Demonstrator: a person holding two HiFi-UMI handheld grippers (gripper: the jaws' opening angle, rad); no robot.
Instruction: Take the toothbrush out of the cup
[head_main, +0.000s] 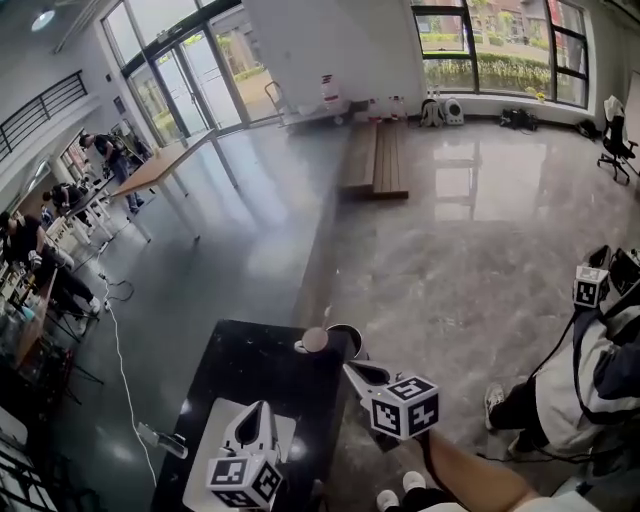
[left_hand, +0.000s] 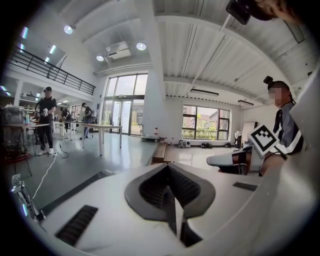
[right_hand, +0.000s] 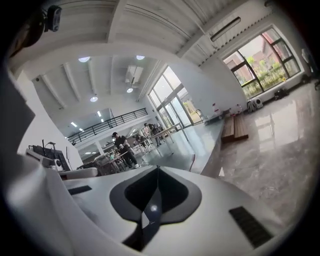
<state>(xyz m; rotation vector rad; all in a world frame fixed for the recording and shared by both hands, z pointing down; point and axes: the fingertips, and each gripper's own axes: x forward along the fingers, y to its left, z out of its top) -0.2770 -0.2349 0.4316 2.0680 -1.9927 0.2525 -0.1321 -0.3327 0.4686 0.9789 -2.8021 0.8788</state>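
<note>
Both jaw pairs are closed on nothing; left gripper (head_main: 262, 410) and right gripper (head_main: 353, 369) are held lower centre, short of cup (head_main: 345, 335), likely staged for approach.

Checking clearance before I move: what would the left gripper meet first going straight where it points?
Probably nothing near: the left gripper faces open floor toward a far bench. The cup seems right of its line, though depth is unclear.

- left hand-held gripper (head_main: 262, 412): white
- right hand-held gripper (head_main: 352, 370): white
- marker cubes (head_main: 405, 405): black squares on white
- counter (head_main: 250, 370): glossy black
- sheet (head_main: 203, 455): white
- floor (head_main: 450, 250): grey, marbled
</note>
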